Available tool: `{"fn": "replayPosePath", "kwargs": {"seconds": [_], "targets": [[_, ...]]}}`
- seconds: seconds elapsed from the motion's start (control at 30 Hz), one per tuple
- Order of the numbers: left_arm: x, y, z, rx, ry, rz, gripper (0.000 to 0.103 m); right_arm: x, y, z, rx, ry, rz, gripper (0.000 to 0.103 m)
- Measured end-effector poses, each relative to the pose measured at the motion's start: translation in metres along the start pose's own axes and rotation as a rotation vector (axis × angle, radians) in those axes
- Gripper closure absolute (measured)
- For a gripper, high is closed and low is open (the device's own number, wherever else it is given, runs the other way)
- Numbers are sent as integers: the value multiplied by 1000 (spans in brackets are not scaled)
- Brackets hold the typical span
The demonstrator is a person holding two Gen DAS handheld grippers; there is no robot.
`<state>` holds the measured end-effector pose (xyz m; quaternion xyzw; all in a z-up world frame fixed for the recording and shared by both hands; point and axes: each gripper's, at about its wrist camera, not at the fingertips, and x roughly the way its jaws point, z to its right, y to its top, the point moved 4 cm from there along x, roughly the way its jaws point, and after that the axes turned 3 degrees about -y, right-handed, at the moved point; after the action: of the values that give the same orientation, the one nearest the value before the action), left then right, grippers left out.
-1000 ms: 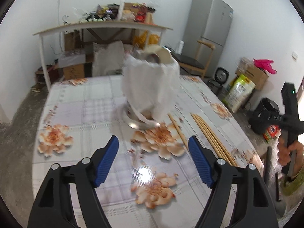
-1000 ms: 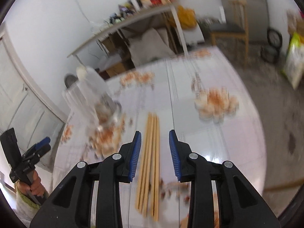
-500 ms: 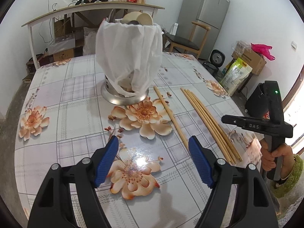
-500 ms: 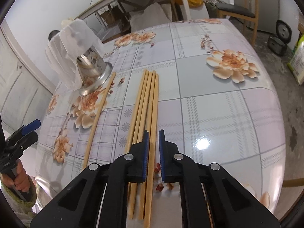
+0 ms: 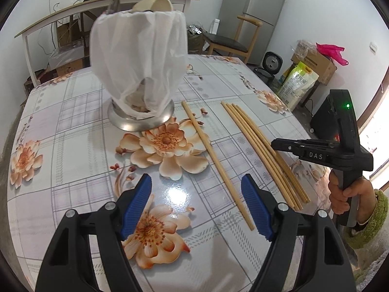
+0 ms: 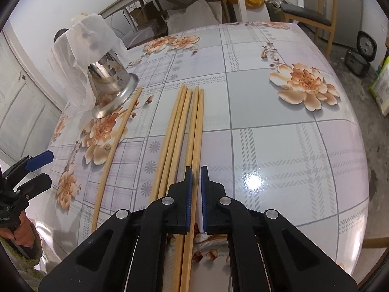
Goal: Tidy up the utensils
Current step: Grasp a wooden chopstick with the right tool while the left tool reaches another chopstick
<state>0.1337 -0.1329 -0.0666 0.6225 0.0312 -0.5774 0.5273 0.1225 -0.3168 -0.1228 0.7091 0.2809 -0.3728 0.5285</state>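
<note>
Presently the right claw (image 6: 196,170) has just been closing, jaws narrow about one chopstick (image 6: 194,131) of the bundle on the desk (image 6: 279,146); its long axis runs straight ahead. Left claw (image 5: 195,194) stands wide, empty; single chopstick (image 5: 214,158) lies just right of centre.

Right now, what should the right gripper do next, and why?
Probably lift: the right gripper has just been closing its jaws on one chopstick of the bundle, which lies flat on the table; the holder stands to its left.
</note>
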Motion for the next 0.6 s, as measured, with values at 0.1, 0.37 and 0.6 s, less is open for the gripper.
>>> {"fn": "replayPosePath", "kwargs": {"seconds": [0.1,0.37,0.6], "targets": [[7,2,1,-1,-11,-9,29,0,2,0,-16,-34,8,98],[28,8,5,-2,-19,-35,29,1,6,5,-21,-81,6,97],[51,12,11,-2,-22,-64,46,-2,-4,9,-3,-82,-5,97]]}}
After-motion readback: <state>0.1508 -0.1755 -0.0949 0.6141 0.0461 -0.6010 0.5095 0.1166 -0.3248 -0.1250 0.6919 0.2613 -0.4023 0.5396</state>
